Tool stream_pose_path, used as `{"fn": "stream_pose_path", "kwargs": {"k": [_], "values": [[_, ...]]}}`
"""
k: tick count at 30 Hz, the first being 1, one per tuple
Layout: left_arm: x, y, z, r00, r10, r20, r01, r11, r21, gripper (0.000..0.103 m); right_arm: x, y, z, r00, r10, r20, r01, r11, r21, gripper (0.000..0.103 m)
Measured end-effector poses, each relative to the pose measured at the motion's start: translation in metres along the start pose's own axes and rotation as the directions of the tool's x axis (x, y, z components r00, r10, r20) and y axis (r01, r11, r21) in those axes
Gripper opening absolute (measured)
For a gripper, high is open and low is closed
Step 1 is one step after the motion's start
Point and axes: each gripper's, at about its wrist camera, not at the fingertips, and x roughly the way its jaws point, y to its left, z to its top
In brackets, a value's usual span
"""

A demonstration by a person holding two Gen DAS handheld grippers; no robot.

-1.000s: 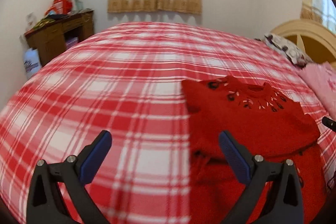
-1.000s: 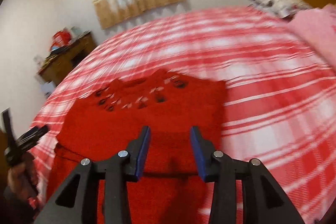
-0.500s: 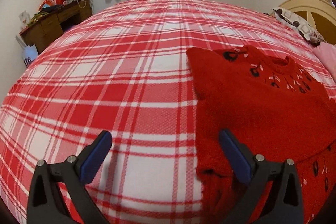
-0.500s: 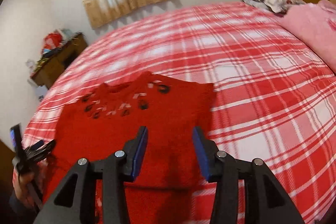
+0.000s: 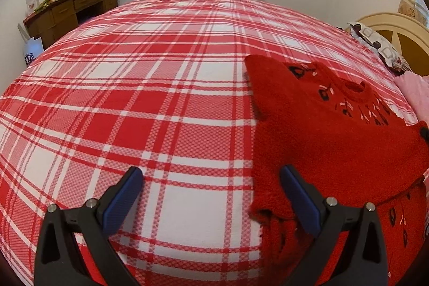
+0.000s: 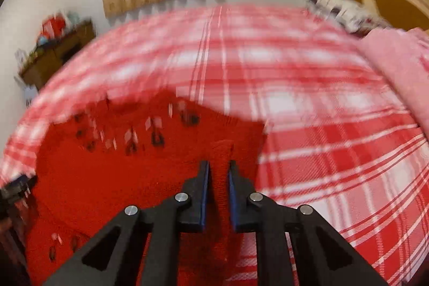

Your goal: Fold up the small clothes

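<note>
A red knitted sweater (image 5: 335,136) with dark and white embroidery near the neck lies on the red-and-white plaid bedspread (image 5: 161,98). My left gripper (image 5: 211,197) is open and empty, low over the bed at the sweater's left edge, its right finger over the fabric. In the right wrist view, which is blurred, my right gripper (image 6: 218,173) is shut on a raised fold of the sweater (image 6: 107,165) near its right edge.
A wooden desk (image 5: 72,12) with clutter stands at the back left. A patterned pillow (image 5: 375,47) and headboard (image 5: 396,28) are at the right. Pink cloth (image 6: 399,71) lies on the bed's right side. Curtains hang on the far wall.
My right gripper has closed from open onto a fold of the sweater and lifts it. My left gripper has lowered toward the sweater's left edge and stays open.
</note>
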Motion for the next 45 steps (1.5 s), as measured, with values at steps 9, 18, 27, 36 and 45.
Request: {"fn": "stream_pose_path", "kwargs": {"k": [9,18,27,36,45], "values": [[-0.022,0.02,-0.001,0.993,0.033,0.11,-0.02,0.993,-0.116,0.103,-0.057,0.03,-0.024,0.976,0.116,0.184,-0.104,0.992,-0.074,0.051],[-0.002,-0.014,0.024,0.993,0.081,0.087,-0.082,0.997,0.002,0.103,-0.006,0.027,-0.029,0.992,0.127,-0.002,-0.127,0.992,-0.025,0.052],[0.01,0.007,0.018,0.999,0.034,-0.028,-0.035,0.997,-0.072,0.103,-0.029,0.016,-0.041,0.986,0.15,0.066,-0.152,0.988,0.017,0.054],[-0.017,-0.001,-0.015,1.0,-0.022,-0.004,0.022,0.999,-0.041,0.103,-0.025,0.027,-0.052,0.995,0.085,0.043,-0.084,0.996,-0.022,0.058],[-0.036,-0.003,-0.029,0.999,-0.03,0.02,0.03,1.0,-0.002,0.103,-0.043,0.035,-0.069,0.994,0.092,0.056,-0.089,0.995,-0.05,0.058]]}}
